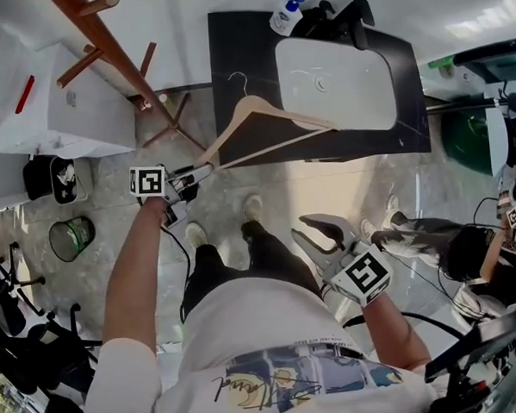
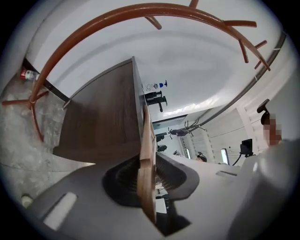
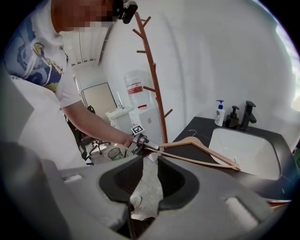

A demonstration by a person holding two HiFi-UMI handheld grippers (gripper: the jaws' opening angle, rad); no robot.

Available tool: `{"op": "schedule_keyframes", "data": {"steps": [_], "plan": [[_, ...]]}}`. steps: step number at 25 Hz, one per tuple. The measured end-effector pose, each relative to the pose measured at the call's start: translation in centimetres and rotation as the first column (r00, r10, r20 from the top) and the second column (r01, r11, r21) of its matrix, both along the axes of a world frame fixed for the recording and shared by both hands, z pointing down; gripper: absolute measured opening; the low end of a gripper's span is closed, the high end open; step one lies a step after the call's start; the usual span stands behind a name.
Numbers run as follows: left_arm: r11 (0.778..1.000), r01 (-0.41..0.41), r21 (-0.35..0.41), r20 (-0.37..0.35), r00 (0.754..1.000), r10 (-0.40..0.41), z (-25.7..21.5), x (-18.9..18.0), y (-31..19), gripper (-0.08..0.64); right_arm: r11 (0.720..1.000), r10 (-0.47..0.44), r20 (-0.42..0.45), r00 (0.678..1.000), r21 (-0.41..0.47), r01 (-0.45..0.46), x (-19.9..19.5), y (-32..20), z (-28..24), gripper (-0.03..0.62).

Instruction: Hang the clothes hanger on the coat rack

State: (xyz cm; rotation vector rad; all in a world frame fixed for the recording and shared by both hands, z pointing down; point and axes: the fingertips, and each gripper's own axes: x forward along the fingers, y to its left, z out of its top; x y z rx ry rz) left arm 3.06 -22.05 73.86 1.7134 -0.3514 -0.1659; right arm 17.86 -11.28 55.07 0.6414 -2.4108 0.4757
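Note:
A wooden clothes hanger with a metal hook stretches over the black counter, its far end by the sink. My left gripper is shut on its near left end; in the left gripper view the wood stands edge-on, pinched between both pads of the gripper. The brown wooden coat rack stands at the upper left, beyond the left hand, and arcs across the left gripper view. My right gripper hangs lower, near my body, open and holding nothing. The right gripper view shows only floor in the gap between its jaws, with the hanger and the rack ahead.
A black counter carries a white sink, a soap bottle and a black faucet. A white cabinet and a waste bin stand at the left. Another person crouches at the right among cables.

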Motion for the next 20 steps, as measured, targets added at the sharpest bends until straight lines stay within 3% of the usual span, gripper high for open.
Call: {"op": "schedule_keyframes", "data": {"steps": [1,4,5,9,12,15,20], "plan": [[1.0,0.001,-0.007,-0.017,1.0,-0.001,-0.2,0.1,0.0,0.078,1.0,0.003,-0.004,1.0,-0.002,-0.003,-0.2,0.3,0.0,0.098],[1.0,-0.002,-0.022,-0.027,1.0,0.002,-0.4,0.0,0.2,0.065,1.0,0.018,-0.02,1.0,-0.005,-0.019,-0.3,1.0,0.1,0.098],[1.0,-0.001,-0.004,-0.012,1.0,0.001,-0.3,-0.2,0.2,0.058,1.0,0.026,-0.023,0.999,-0.006,-0.026,-0.3,1.1,0.1,0.098],[0.995,0.039,0.087,-0.077,0.996,-0.032,-2.8,-0.2,-0.2,0.043,0.999,0.037,-0.02,0.999,0.006,-0.037,-0.9,1.5,-0.4,0.098],[0.987,0.063,0.15,-0.041,0.998,-0.057,-3.7,-0.5,-0.6,0.041,0.999,0.031,-0.022,0.999,0.015,-0.031,-1.4,1.5,-0.8,0.098],[0.972,0.103,0.212,-0.057,0.994,-0.093,-5.6,-0.7,-1.0,0.04,0.999,0.018,-0.023,1.0,0.029,-0.017,-2.0,1.7,-1.2,0.098],[0.954,0.15,0.259,-0.074,0.988,-0.135,-8.7,-1.8,-1.0,0.04,0.999,0.011,-0.025,1.0,0.04,-0.01,-2.6,1.8,-1.2,0.098]]}}
